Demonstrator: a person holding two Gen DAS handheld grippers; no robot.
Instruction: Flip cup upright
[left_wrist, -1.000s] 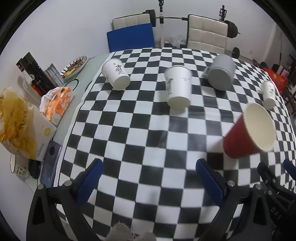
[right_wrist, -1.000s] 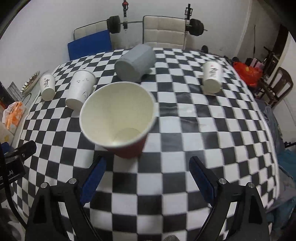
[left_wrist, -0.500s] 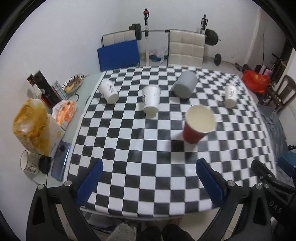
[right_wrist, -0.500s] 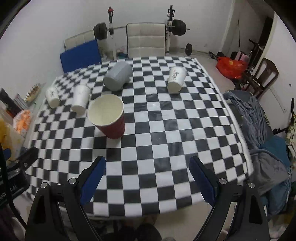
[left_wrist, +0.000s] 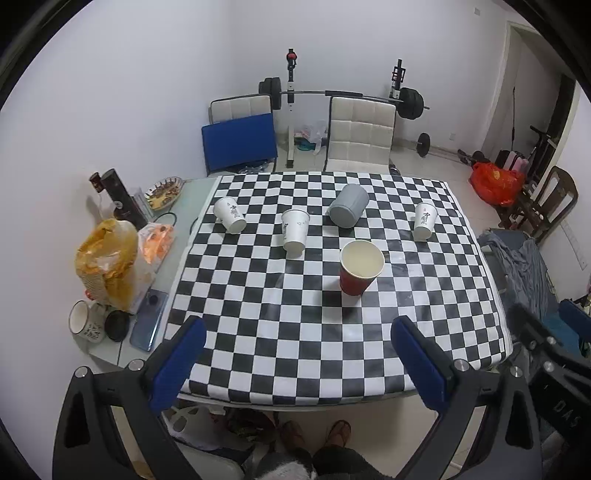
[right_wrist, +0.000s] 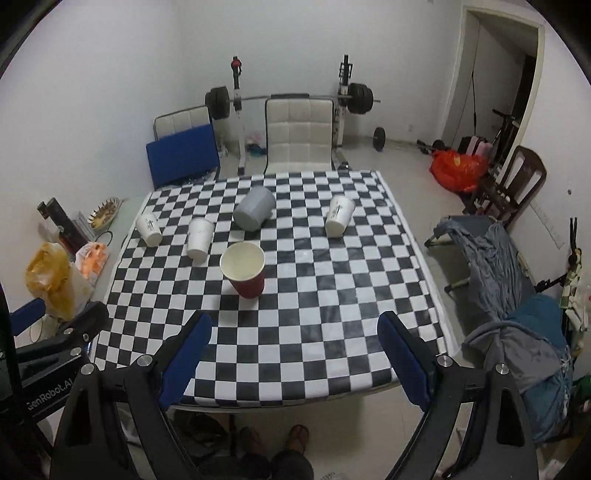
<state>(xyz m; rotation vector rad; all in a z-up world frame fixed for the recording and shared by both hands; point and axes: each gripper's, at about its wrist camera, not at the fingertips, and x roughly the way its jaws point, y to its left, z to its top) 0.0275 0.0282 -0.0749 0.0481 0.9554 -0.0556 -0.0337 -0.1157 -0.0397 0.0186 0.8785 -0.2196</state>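
A red cup (left_wrist: 360, 266) with a cream inside stands upright, mouth up, on the checkered table (left_wrist: 332, 332); it also shows in the right wrist view (right_wrist: 244, 268). My left gripper (left_wrist: 299, 347) is open and empty, held high above the table's near edge. My right gripper (right_wrist: 295, 339) is open and empty, likewise far back from the red cup. Three white paper cups (left_wrist: 295, 229) (left_wrist: 229, 215) (left_wrist: 424, 220) and a grey cup (left_wrist: 348, 209) sit behind the red one; the grey cup lies on its side.
Snack bags (left_wrist: 107, 258), a mug (left_wrist: 83, 321), a phone (left_wrist: 147, 319) and a dish (left_wrist: 164, 187) crowd the table's left strip. Chairs (left_wrist: 360, 136) and a barbell rack stand behind. Clothes on a rack (right_wrist: 498, 258) are at the right. My feet (left_wrist: 314, 432) show below.
Both grippers have pulled back and up, far from the table. The red cup, close to the right gripper a second ago, now stands alone on the table.
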